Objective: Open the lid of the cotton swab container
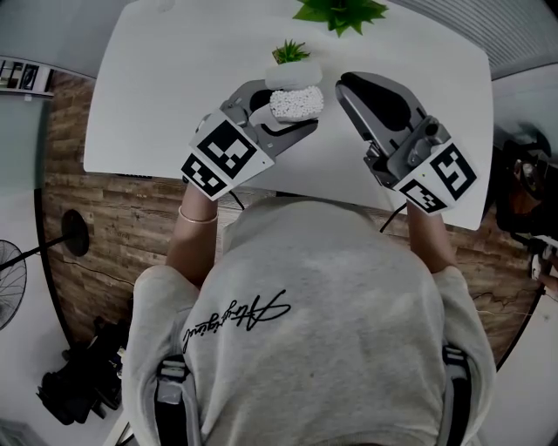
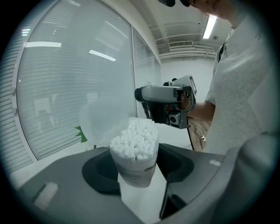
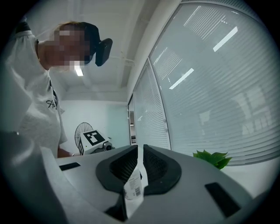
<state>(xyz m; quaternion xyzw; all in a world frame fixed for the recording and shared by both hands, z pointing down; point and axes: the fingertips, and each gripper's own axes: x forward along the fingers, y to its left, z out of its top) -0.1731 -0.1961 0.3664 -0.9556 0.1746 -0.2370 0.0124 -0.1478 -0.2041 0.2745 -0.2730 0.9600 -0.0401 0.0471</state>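
We see the left gripper (image 1: 279,111) clamped on the clear round plastic container packed with white cotton swabs (image 1: 296,103), over the near half of the white table (image 1: 174,78). Its translucent lid (image 1: 292,75) is flipped back. The right gripper (image 1: 353,87), apart to the right, has its jaws pressed together on a thin white printed label strip (image 3: 133,186). The table's left stretch lies bare up to its edge — open room there. Just beyond the lid stands a small green potted plant (image 1: 290,50) — a larger leafy plant (image 1: 340,10) sits at the far edge.
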